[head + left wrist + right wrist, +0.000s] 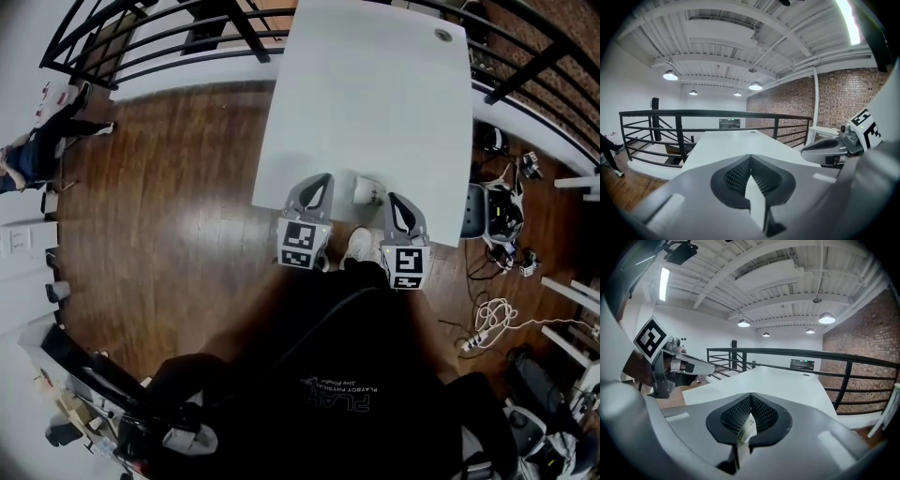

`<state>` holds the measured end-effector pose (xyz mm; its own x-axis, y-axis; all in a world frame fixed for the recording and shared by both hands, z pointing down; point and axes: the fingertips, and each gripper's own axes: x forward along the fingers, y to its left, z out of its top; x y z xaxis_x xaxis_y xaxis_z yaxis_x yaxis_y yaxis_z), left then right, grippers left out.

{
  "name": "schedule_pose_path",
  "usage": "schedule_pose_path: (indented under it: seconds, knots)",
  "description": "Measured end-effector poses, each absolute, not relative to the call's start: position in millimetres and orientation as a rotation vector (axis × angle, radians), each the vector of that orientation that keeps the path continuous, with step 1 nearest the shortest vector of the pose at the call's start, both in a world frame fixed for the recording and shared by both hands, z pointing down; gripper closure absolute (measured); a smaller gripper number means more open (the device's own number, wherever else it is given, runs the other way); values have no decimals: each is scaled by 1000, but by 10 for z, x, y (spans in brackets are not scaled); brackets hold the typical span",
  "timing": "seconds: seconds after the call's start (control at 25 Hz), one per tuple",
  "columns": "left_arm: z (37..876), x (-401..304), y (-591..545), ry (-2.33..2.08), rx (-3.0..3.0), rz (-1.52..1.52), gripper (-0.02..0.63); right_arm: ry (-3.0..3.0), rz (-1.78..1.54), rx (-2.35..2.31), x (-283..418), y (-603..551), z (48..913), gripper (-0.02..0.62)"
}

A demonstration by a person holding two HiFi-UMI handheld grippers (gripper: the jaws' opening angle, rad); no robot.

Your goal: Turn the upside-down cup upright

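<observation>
**Cup (367,189) between two closed hand-held grippers**

At the near edge of the white table (375,84), the left hand-held gripper (319,181) and the right hand-held gripper (395,200) each have their jaws pressed together, pinching nothing. The white cup rests on the table between them, just inside that edge. It is too small to tell which end is up. A black railing (169,42) runs beyond the table's far end.

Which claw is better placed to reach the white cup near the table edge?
Right, probably: the cup sits just beside the right claw, with a wider gap to the left claw. Both claws are shut, so it would need to open first.
</observation>
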<state>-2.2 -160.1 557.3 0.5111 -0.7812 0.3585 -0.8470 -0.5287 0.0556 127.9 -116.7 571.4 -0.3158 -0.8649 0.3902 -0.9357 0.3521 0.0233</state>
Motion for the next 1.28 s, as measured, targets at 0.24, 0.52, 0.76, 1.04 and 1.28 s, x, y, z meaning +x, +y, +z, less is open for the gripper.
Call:
schedule_pose_path:
  seconds: [0.24, 0.52, 0.76, 1.04, 1.28]
  knots:
    - [5541, -42, -1671, -1351, 2553, 404, 606, -2251, 266, 1563, 1268, -1131, 5718, 581]
    - [5505, -30, -1699, -1336, 2574, 399, 606, -2261, 238, 1484, 1161, -1044, 5761, 581]
    - [5528, -56, -1684, -1337, 2571, 403, 606, -2238, 209, 1358, 1096, -942, 5937, 581]
    - [5536, -70, -1643, -1344, 2564, 416, 606, -2187, 150, 1193, 1082, -882, 6106, 578]
    - [5559, -74, -1681, -1348, 2557, 399, 606, -2139, 96, 1055, 1075, -908, 6229, 543]
